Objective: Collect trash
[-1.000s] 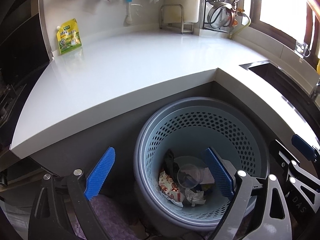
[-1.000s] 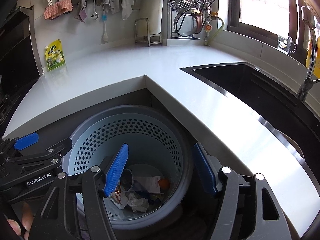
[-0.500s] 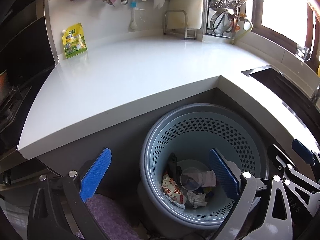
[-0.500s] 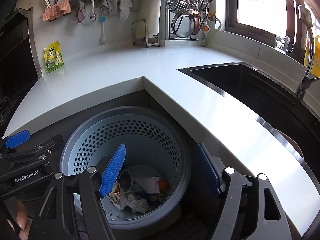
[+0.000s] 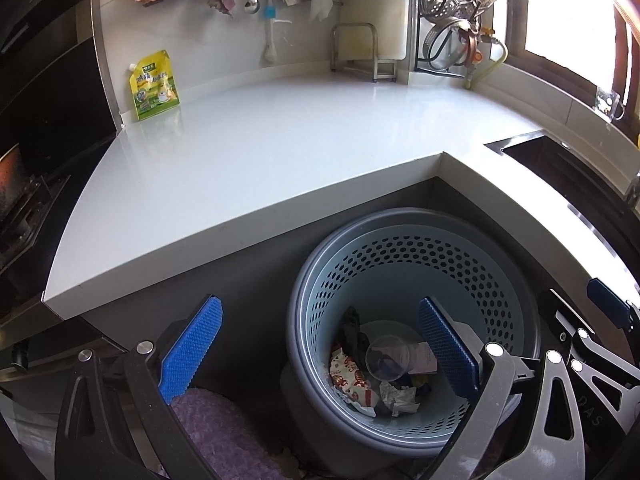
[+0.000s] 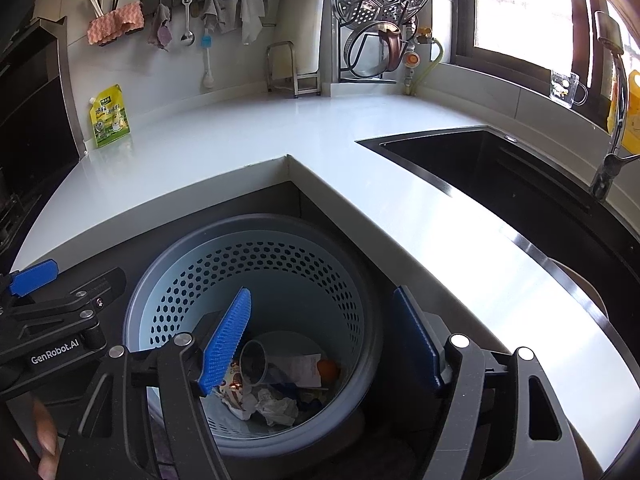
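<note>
Spanning most of both views, the white L-shaped worktop (image 5: 280, 152) carries no loose litter that I can see, only a yellow-green stand-up pouch (image 5: 154, 86) propped against the wall at its far left corner, which may be a product in use and not trash at all. By that reading the collecting looks close to finished, or finished, with at most the pouch left to judge.

Beside the worktop on the right side lies a dark sunken sink (image 6: 500, 168) under a bright window, and a wall rail of hanging cloths, a spoon and a brush runs above the back edge.

Below the inner corner stands the round grey bin with its perforated pale-blue liner (image 5: 420, 256), on the floor. At its bottom rests the gathered trash (image 5: 380, 376): a clear plastic cup, a red-and-white wrapper, crumpled white paper, a receipt and something small and orange (too small to name).

Over the bin hover the left tongs (image 5: 320, 352) and the right tongs (image 6: 324, 340), both spread wide with nothing between their blue pads.
</note>
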Tool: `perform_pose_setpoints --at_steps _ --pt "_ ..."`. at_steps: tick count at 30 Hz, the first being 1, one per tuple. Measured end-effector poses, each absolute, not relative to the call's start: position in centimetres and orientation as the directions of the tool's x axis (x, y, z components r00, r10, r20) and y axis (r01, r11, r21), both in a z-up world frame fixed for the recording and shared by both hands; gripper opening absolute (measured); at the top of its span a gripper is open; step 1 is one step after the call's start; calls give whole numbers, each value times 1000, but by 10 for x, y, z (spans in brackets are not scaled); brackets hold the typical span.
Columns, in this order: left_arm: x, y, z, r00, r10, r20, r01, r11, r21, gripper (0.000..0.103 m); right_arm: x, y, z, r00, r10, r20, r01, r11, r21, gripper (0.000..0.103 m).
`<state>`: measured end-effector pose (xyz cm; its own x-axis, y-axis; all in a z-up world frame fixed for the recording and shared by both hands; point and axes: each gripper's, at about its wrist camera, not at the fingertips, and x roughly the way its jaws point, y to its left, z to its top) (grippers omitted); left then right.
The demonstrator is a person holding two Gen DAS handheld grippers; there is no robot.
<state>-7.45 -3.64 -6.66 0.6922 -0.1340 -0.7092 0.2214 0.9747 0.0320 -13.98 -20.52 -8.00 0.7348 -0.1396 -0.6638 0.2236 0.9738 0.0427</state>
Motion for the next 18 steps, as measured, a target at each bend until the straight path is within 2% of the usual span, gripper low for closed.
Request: perform_pose_setpoints --at_steps 18 --pt "-73 -35 -68 689 -129 -714 218 975 34 97 -140 -202 -83 733 -133 -667 217 975 44 70"
